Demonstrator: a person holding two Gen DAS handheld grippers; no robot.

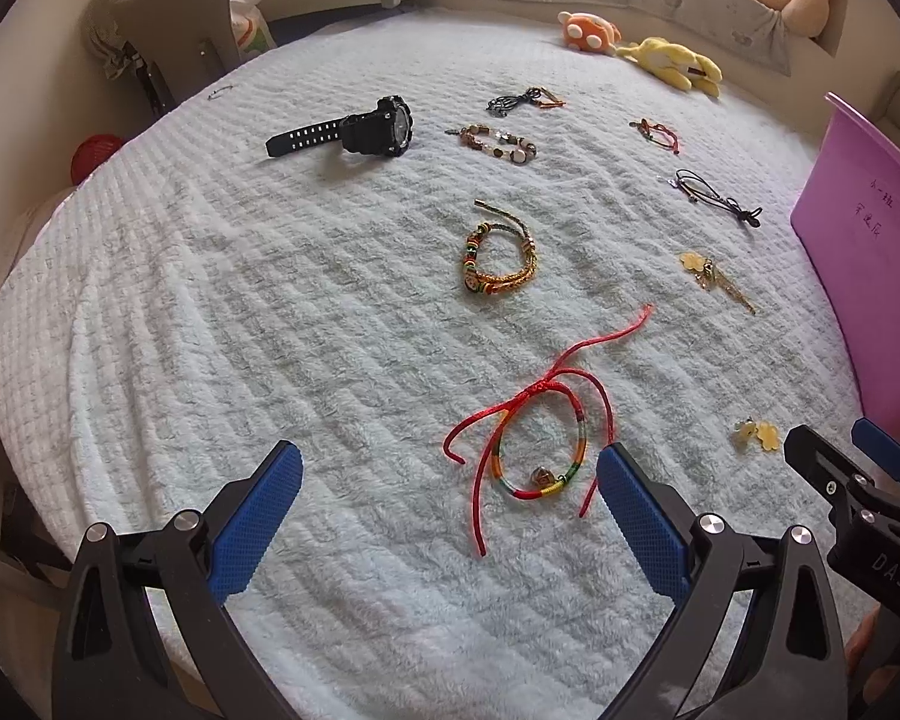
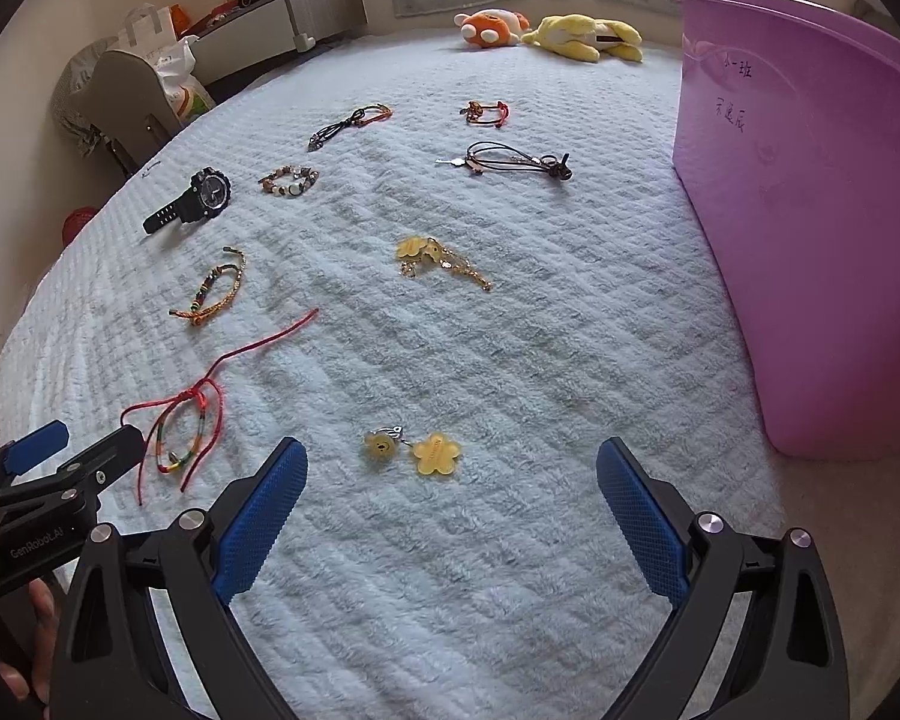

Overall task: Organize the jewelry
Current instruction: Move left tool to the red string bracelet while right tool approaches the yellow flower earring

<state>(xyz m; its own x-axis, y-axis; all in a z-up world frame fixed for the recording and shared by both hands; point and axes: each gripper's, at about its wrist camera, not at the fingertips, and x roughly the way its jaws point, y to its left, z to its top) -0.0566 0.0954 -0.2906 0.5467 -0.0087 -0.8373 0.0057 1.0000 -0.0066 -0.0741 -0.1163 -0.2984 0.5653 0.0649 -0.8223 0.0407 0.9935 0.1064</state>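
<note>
Pale quilted bedding covers a bed that fills both views, with jewelry laid out across it. Both pairs of blue fingers stand spread wide and grip nothing. The left gripper hovers low over a red cord bracelet, which lies in the lower middle of its frame, partly between the pads, its loose red tails trailing toward the upper right. The right gripper points at two yellow flower charms lying just ahead of its fingers. Farther out sit a woven multicoloured bracelet, a gold flower chain, a black watch, a beaded bracelet and several dark cords. A purple bin stands at the right edge of the right wrist frame, and is likely where the pieces go.

The step in hand seems to be the first pick. To do it well, the left fingers should close across the bracelet's thicker banded loop, not the thin tails, pressing lightly into the soft fabric so the cord does not slip away.
</note>
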